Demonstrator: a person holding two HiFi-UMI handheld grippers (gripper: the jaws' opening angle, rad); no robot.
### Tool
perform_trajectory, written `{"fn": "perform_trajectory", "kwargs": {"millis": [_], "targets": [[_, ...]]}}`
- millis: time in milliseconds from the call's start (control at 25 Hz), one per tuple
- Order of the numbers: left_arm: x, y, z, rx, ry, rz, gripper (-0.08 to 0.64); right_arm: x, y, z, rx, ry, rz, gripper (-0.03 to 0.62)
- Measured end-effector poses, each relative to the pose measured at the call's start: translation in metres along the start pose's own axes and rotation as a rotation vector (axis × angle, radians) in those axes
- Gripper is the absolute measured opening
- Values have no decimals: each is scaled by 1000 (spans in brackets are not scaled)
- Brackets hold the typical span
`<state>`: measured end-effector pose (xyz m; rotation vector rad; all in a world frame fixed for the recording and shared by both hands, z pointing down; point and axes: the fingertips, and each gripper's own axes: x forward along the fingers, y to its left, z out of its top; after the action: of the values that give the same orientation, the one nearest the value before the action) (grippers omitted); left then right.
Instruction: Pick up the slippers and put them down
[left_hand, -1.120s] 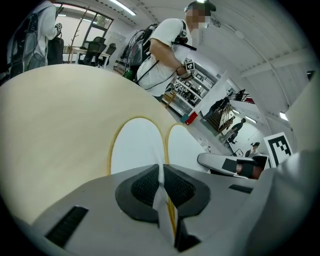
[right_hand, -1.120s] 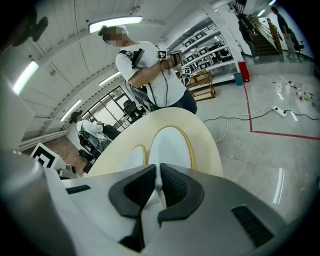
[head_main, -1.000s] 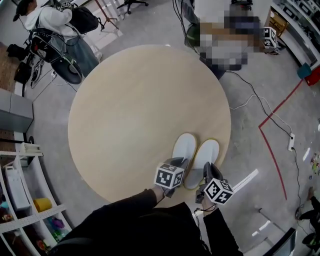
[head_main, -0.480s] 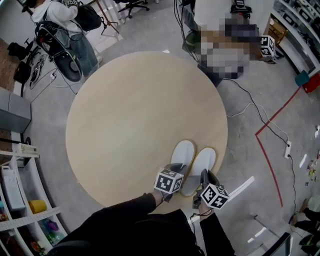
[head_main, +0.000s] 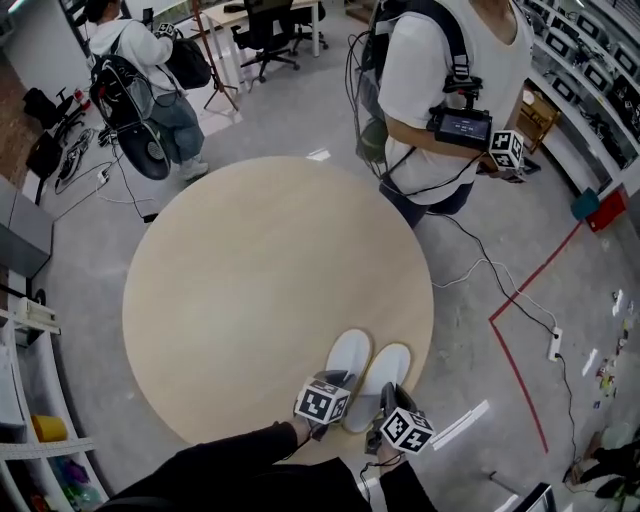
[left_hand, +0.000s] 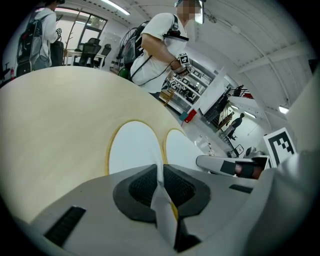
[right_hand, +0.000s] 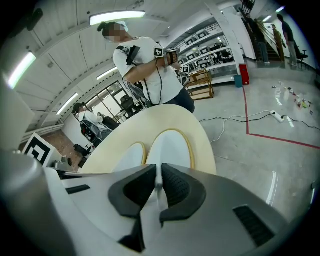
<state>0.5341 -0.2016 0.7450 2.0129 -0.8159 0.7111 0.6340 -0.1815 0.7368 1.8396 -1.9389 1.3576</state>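
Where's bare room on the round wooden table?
The pale round wooden table is bare from its far and left rims down to the toes of the white slippers. Crowded only at the near edge, where left gripper and right gripper clamp the slipper heels.

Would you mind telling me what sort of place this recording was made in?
Most likely a robotics or data-collection lab: a bare concrete floor with red tape lines and a trailing cable, equipment shelves along the wall, and a person wearing a backpack rig.

Heel ends of slippers (head_main: 349, 356) apparently hidden beneath left gripper (head_main: 336, 381) and right gripper (head_main: 387, 396), bystander (head_main: 450, 60) cut off above shoulders
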Motion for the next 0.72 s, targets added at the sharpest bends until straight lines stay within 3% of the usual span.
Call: {"fn": "perform_trajectory", "kwargs": {"millis": [240,440,600,720], "targets": [[-7,-1,-2,7,-2,0,43,-5,7,-1,-17,-9,-4,39],[-17,3,1,18,-41,14,47,-9,12,-5,-38,-10,-20,160],[-27,4,6,26,-58,22,145,-16,18,0,-49,-23,-26,191],[-33,5,1,21,-63,21,156,-23,19,-2,-62,-37,-39,196]]}}
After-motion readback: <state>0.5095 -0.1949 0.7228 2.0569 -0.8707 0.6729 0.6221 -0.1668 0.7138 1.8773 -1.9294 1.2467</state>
